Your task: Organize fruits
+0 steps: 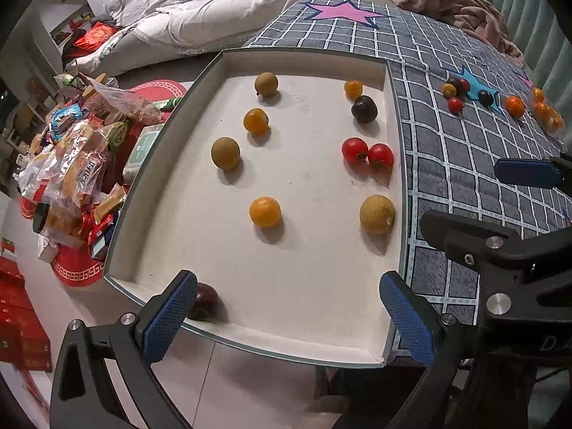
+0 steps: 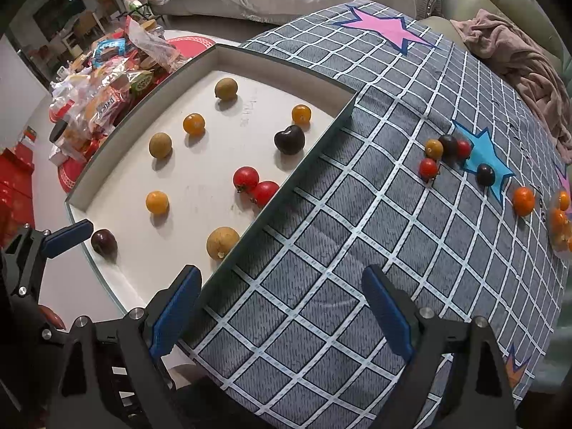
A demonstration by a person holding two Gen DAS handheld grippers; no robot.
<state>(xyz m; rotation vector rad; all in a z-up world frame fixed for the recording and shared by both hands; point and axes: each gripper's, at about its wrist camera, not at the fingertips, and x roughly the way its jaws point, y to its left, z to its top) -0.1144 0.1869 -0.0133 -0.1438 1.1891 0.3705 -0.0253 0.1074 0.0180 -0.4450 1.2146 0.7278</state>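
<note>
A white shallow tray (image 1: 250, 336) (image 2: 143, 286) holds several fruits: brown longans (image 1: 225, 153), orange tomatoes (image 1: 265, 211), two red tomatoes (image 1: 368, 153) (image 2: 255, 184) and dark plums (image 1: 364, 109) (image 2: 289, 139). My left gripper (image 1: 289, 318) is open and empty over the tray's near edge; a dark plum (image 1: 203, 301) (image 2: 104, 243) lies by its left finger. My right gripper (image 2: 282, 312) is open and empty over the checked cloth (image 2: 321, 250). More small fruits (image 2: 447, 153) (image 1: 461, 93) lie on the cloth near a blue star.
Snack packets (image 1: 71, 164) (image 2: 103, 85) pile up left of the tray. A pink blanket (image 2: 518, 64) lies at the far right. A bag of orange fruits (image 2: 561, 221) sits at the cloth's right edge. A sofa (image 1: 214, 10) stands behind.
</note>
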